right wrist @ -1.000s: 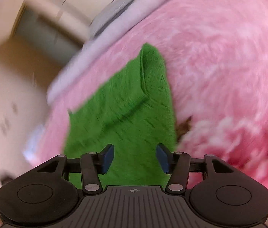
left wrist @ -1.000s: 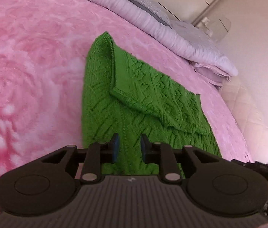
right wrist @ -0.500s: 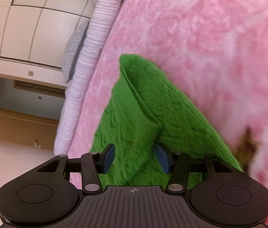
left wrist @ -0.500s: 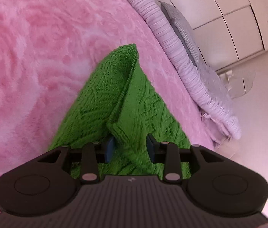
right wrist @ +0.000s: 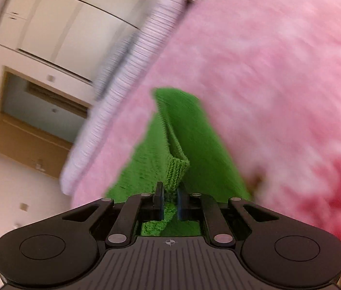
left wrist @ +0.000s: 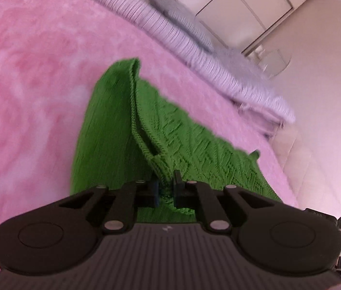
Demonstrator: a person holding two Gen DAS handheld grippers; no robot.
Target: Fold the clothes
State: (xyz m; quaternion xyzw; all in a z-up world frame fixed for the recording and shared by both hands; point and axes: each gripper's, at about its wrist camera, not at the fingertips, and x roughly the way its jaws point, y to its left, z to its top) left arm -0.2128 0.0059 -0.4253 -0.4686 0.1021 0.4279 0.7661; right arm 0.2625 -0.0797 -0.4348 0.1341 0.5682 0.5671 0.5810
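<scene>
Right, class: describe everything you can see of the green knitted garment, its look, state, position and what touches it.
The green knitted garment is bright green with a raised cable-like pattern and looks like soft, thick wool or yarn. It lies partly folded on the pink fluffy blanket, one layer doubled over another with a ribbed edge showing. Its near end is lifted: the left gripper and the right gripper are each shut on a bunched piece of the knit. The far end rests on the blanket. Its exact type cannot be told.
</scene>
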